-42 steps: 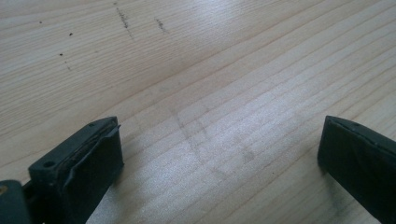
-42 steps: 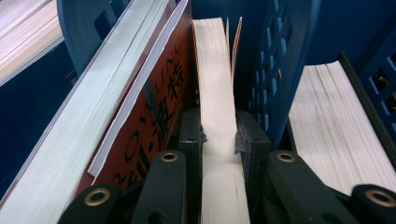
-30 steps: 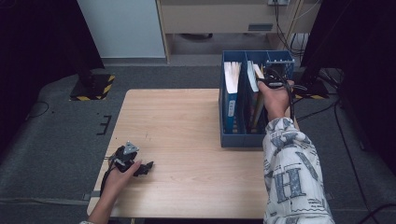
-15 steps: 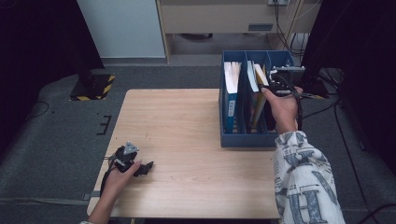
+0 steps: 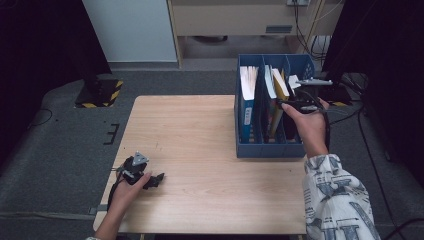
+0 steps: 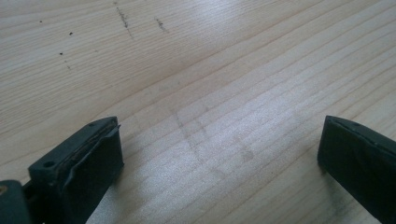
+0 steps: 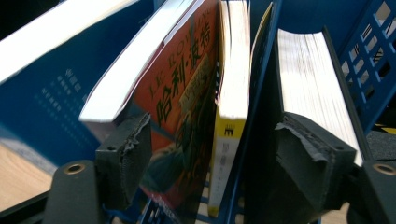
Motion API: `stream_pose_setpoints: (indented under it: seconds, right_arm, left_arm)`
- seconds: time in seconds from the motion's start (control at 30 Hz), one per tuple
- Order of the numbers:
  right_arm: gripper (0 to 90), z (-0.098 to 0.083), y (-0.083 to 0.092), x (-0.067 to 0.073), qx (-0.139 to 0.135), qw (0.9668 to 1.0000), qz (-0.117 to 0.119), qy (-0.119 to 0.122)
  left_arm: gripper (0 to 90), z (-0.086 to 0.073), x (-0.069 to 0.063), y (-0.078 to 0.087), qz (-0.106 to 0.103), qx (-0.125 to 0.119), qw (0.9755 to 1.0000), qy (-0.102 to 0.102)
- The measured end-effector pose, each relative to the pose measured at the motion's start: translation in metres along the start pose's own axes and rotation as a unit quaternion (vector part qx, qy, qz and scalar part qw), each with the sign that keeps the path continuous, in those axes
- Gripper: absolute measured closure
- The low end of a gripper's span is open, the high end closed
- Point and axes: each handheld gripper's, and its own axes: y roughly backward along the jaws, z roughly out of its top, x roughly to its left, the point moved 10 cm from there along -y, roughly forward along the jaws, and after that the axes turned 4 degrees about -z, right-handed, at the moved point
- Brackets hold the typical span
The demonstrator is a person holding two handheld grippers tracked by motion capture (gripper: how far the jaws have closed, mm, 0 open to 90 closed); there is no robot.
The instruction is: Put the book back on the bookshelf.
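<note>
Books stand on edge in the blue file rack [image 5: 244,148] at the right side of the table [image 5: 200,135], sorted by its dividers. Right gripper [image 5: 300,106] hangs over the rack's right end, and its fingers [image 7: 128,154] have just been opening; they now stand well apart, pressing on nothing, with the orange paperback [image 7: 180,107], the thin yellow book [image 7: 231,116] and a blue divider between them in the right gripper view. A thicker book [image 7: 310,88] with pale page edges stands just past the divider, in the next compartment. These look like paperbacks: fairly light, stiff along the spine but flexible across the covers, with glossy jackets that could slip. A hold across the upper spine edge, squeezing both covers, should lift one cleanly; pinching only loose pages risks fanning or tearing. Left gripper [image 5: 141,174] rests near the table's front left, fingers [image 6: 88,158] spread wide and empty over bare wood.
</note>
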Motion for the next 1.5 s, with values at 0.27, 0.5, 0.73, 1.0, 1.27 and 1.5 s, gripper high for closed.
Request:
stream_pose_setpoints:
  seconds: [0.27,0.5,0.73,1.0,1.27,1.5]
  right_arm:
    - [22.9,-0.009,0.014,0.004,-0.004,0.9997,0.023,0.002]
    - [21.0,-0.02,0.024,0.013,-0.004,0.999,0.043,0.011]
    - [19.5,-0.039,0.027,0.021,0.003,0.9983,0.056,0.016]
    - [17.2,-0.063,0.031,0.037,0.014,0.9965,0.078,0.025]
    - [11.0,-0.078,0.038,0.059,0.012,0.9936,0.107,0.034]
    - [8.9,-0.093,0.043,0.073,0.012,0.9907,0.125,0.051]
  left_arm:
    - [0.0,0.0,0.0,0.0,0.0,0.0,1.0,0.0]
    - [0.0,0.0,0.0,0.0,0.0,0.0,1.0,0.0]
    - [0.0,0.0,0.0,0.0,0.0,0.0,1.0,0.0]
    - [0.0,0.0,0.0,0.0,-0.001,0.0,1.0,-0.001]
    - [0.0,0.0,0.0,0.0,-0.003,0.0,1.0,-0.003]
    - [0.0,0.0,0.0,0.0,-0.003,0.0,1.0,-0.004]
